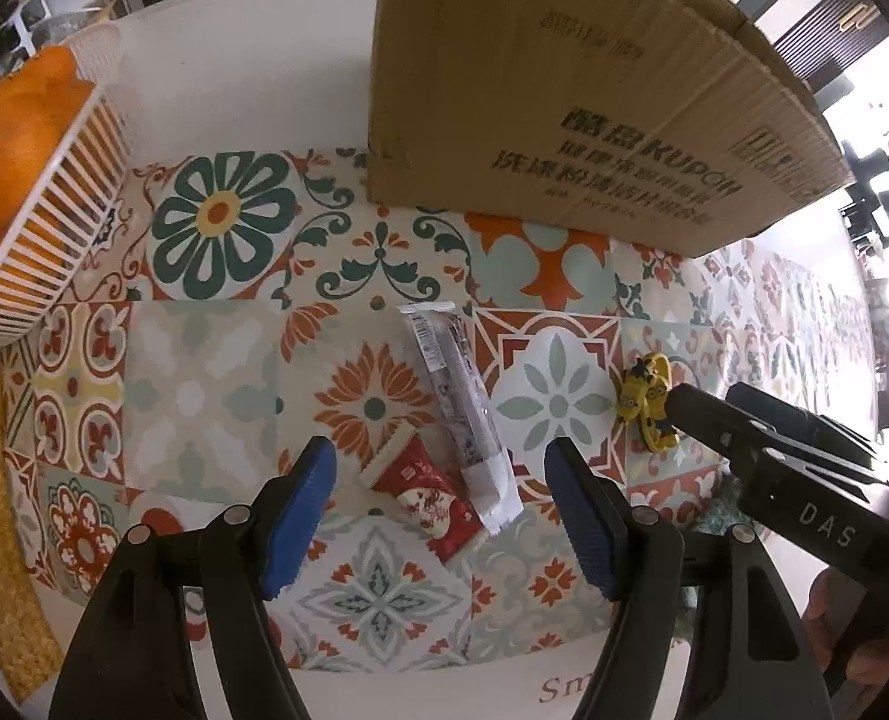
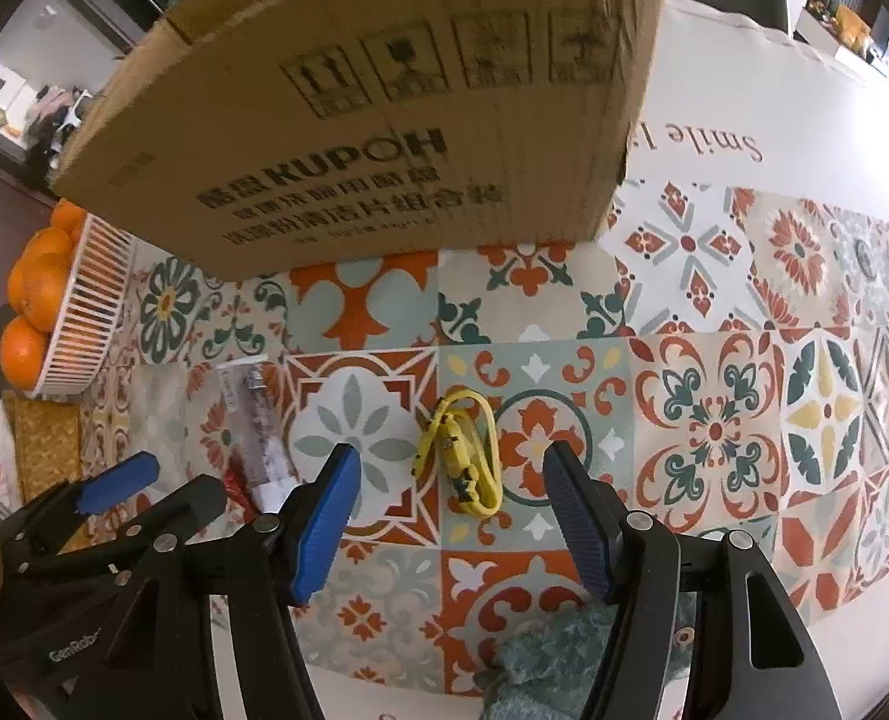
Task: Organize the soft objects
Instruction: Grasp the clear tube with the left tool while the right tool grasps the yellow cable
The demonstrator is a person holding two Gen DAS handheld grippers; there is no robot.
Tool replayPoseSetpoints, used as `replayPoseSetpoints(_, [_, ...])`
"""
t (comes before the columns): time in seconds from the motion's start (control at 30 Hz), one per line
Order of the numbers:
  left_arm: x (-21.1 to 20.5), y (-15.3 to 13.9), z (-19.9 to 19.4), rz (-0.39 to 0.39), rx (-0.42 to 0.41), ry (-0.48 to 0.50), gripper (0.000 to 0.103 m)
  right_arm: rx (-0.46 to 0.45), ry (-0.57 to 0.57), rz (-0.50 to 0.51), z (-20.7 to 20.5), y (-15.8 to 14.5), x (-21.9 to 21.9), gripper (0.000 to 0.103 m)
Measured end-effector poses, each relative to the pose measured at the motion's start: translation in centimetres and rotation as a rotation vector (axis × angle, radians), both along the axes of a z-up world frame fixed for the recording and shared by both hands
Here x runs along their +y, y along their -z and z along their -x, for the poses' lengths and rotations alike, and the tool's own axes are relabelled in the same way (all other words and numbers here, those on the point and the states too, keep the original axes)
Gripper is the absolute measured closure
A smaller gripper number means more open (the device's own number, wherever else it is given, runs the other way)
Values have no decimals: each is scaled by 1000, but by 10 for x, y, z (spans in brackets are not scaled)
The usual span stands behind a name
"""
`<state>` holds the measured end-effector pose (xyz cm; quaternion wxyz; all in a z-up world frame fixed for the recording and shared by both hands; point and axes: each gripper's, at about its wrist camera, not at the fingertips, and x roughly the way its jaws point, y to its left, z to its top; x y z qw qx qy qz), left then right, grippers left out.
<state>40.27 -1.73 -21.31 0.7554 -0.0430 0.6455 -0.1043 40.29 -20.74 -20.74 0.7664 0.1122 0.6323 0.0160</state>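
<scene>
Because both claws hung spread and empty, the left gripper (image 1: 438, 516) framed the red packet (image 1: 429, 495) beside the long sachet (image 1: 459, 402), while the right gripper (image 2: 450, 516) framed the yellow toy (image 2: 459, 456), likely for boxing in the cardboard box (image 2: 384, 108)

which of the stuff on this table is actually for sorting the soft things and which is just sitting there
Likely part of the job:
- red snack packet
- long clear wrapper
- yellow minion toy
- cardboard box, probably the container
- left gripper and right gripper, both open

Just lying about:
- white basket of oranges
- patterned tablecloth
- teal cloth, unclear
</scene>
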Motion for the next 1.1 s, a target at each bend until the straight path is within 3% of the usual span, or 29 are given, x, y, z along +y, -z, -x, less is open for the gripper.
replayPoseSetpoints(0.5, [-26, 34, -37, -22, 65, 4, 42, 46, 24, -43, -10, 28, -1, 41])
replayPoseSetpoints(0.87, [-34, 61, -48, -102, 76, 1, 49, 38, 32, -30, -12, 44, 17, 54])
replayPoseSetpoints(0.93, [-38, 62, -47, -115, 70, 5, 54, 29, 24, -10, -11, 44, 21, 64])
replayPoseSetpoints(1.0, [-41, 62, -45, -118, 54, 7, 74, 23, 14, -6, -10, 47, 27, 65])
replayPoseSetpoints(1.1, [-47, 58, -42, -112, 42, 23, 80, 15, 13, -14, -9, 47, 27, 69])
